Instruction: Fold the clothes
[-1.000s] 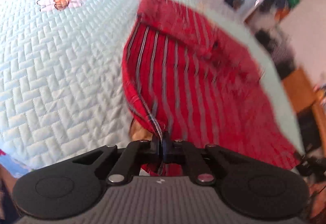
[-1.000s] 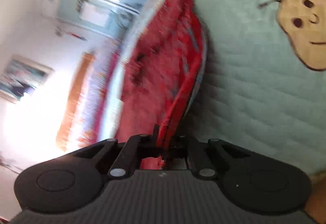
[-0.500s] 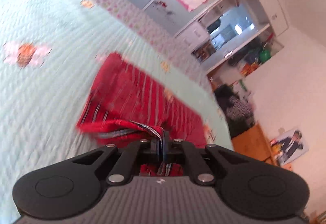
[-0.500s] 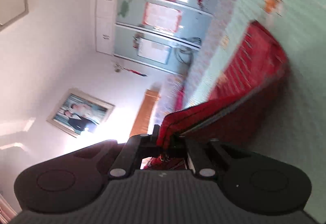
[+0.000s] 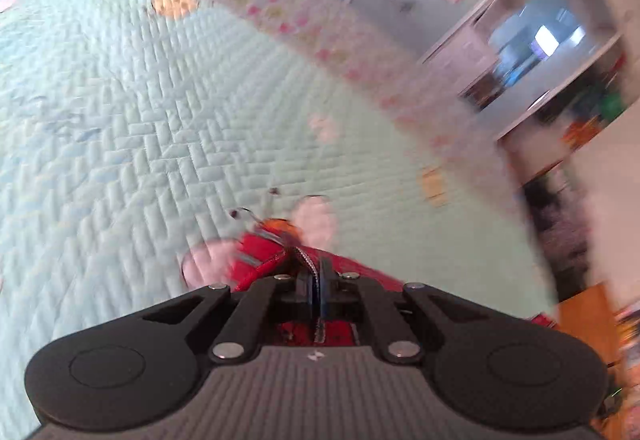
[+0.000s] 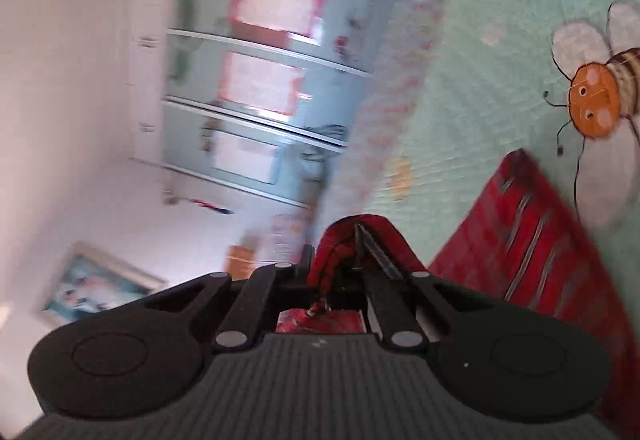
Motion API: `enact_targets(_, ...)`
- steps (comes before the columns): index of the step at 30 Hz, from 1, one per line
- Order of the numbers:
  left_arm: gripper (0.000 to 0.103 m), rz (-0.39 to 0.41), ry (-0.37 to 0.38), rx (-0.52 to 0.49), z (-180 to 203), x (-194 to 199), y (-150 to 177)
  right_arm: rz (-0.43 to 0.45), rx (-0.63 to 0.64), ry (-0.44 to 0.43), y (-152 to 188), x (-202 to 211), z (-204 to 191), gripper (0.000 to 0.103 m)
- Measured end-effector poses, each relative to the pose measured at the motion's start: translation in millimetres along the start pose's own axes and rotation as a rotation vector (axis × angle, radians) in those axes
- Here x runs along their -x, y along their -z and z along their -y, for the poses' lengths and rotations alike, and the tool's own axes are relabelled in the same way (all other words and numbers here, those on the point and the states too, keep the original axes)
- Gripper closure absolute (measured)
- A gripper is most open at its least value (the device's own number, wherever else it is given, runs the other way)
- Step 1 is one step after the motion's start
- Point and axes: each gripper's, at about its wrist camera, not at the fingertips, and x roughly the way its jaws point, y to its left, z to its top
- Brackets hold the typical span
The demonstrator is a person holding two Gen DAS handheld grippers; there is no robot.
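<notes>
Over the bed, the garment's edge is pinched in both the left gripper and right gripper, the rest trailing below.

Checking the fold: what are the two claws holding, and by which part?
Both claws, left and right, are shut on the red striped garment, each pinching its edge.
</notes>
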Motion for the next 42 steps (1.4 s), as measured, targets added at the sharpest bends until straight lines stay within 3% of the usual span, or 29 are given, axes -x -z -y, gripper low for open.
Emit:
enact_targets(3,0.101,-0.083,-0.056,0.013,-15.0,-53.9,-6.9,-0.037,-0.020,0.156,-15.2,-50.3,45.4,0.098)
enact_targets(5,0.100,-0.093,-0.037,0.045,-23.9,-58.1,-6.2,-0.059,-0.051,0.204,-18.0,-63.5,63.8,0.098)
enact_targets(9,0.097,-0.100,0.025,0.158,-42.3,-52.3,-8.4,-0.060,-0.190,0.157,-23.1,-60.1,79.3,0.089)
enact_targets(10,0.095,-0.101,0.044,0.196,-44.8,-48.9,-10.3,-0.060,-0.224,0.145,-24.4,-59.3,83.2,0.081)
enact_targets(13,0.074,-0.066,0.020,0.275,-46.0,-35.2,-19.6,-0.032,-0.306,0.122,-27.4,-52.5,86.9,0.063)
enact_targets(15,0.049,-0.001,0.001,0.307,-46.0,-21.4,-28.6,0.008,-0.304,0.113,-30.8,-45.7,79.2,0.056)
enact_targets(19,0.047,0.121,-0.049,0.336,-36.1,16.9,-38.6,0.034,-0.167,0.199,-32.1,-29.3,50.9,0.052)
enact_targets(22,0.044,0.084,-0.068,0.170,-1.2,36.2,-17.6,-0.022,0.139,0.316,-11.1,-8.4,16.3,0.042)
enact_targets(24,0.042,-0.007,-0.039,0.038,25.5,36.0,16.1,-0.085,0.294,0.379,7.7,5.9,4.2,0.041)
enact_targets(25,0.042,-0.053,-0.024,-0.028,38.9,35.8,33.1,-0.124,0.308,0.366,15.0,14.1,4.6,0.041)
enact_targets(28,0.042,-0.191,0.025,-0.153,71.0,26.3,90.6,-0.159,0.245,0.299,28.3,44.9,14.6,0.041)
enact_targets(30,0.042,-0.246,0.055,-0.174,82.9,18.1,116.7,-0.169,0.213,0.254,31.5,59.9,20.4,0.041)
enact_targets(33,0.042,-0.270,0.058,-0.196,96.1,6.9,134.2,-0.219,0.224,0.246,36.6,65.8,25.8,0.039)
enact_targets(38,0.042,-0.269,0.029,-0.200,109.1,0.0,134.6,-0.318,0.377,0.283,57.0,59.1,23.7,0.040)
enact_targets(39,0.042,-0.274,0.022,-0.205,111.5,-3.2,135.8,-0.326,0.393,0.269,60.6,58.7,23.8,0.043)
enact_targets(40,0.042,-0.278,0.014,-0.211,113.9,-6.5,137.0,-0.340,0.396,0.259,63.4,56.9,25.1,0.058)
enact_targets(41,0.042,-0.283,0.005,-0.214,115.1,-8.0,139.4,-0.356,0.403,0.257,66.1,55.5,26.4,0.079)
enact_targets(42,0.042,-0.289,-0.004,-0.217,116.3,-9.4,141.9,-0.373,0.419,0.269,69.0,54.8,27.6,0.084)
